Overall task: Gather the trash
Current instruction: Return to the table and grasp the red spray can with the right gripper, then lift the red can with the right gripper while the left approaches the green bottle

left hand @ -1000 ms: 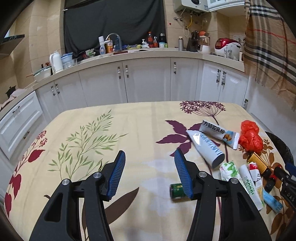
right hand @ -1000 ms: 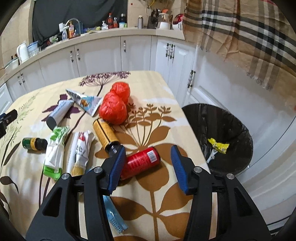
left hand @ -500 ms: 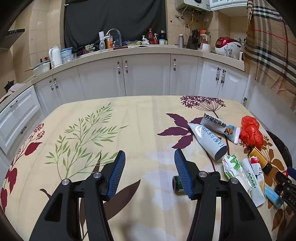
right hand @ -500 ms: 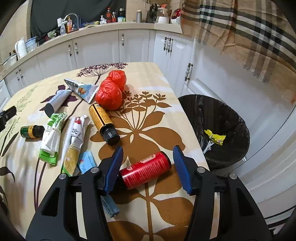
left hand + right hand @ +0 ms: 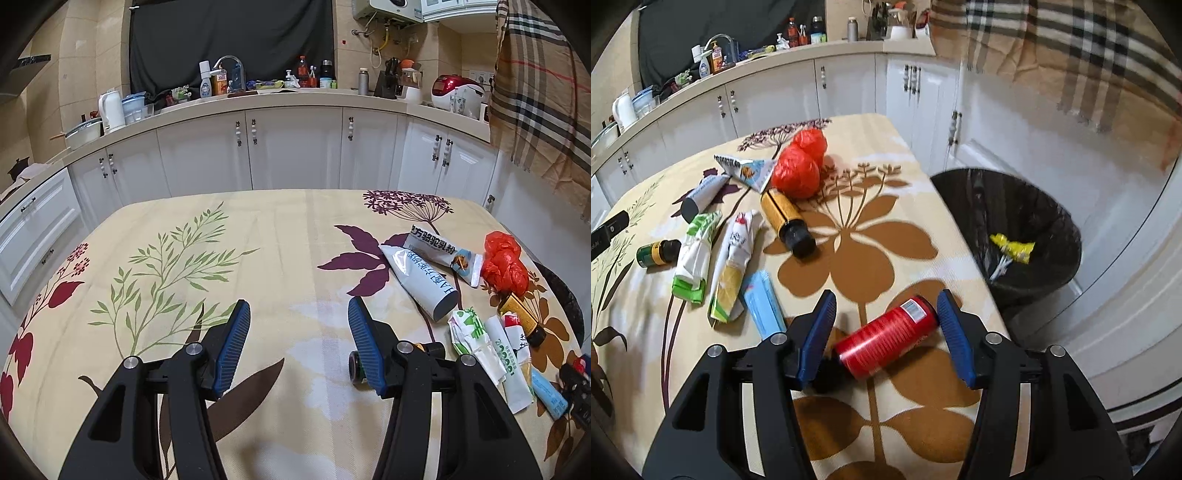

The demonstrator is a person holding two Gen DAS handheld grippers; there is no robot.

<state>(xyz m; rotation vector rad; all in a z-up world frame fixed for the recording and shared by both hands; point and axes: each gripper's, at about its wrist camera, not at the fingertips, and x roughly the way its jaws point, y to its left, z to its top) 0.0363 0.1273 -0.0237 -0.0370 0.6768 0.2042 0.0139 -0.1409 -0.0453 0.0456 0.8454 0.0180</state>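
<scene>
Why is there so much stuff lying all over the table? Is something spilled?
Nothing looks spilled. The red can, brown bottle, tubes and red bag just lie tipped over as trash on the table, beside the black bin.

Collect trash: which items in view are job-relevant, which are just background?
Job:
red can, between the open right gripper fingers
orange bag
amber bottle
small green bottle
tubes and wrappers
black bin

Background:
kettle
rice cooker
plaid cloth
left gripper, open, idle

Glossy red metal can (image 5: 886, 341), crinkled plastic bag (image 5: 801, 166), matt woven tablecloth (image 5: 908, 221).
</scene>
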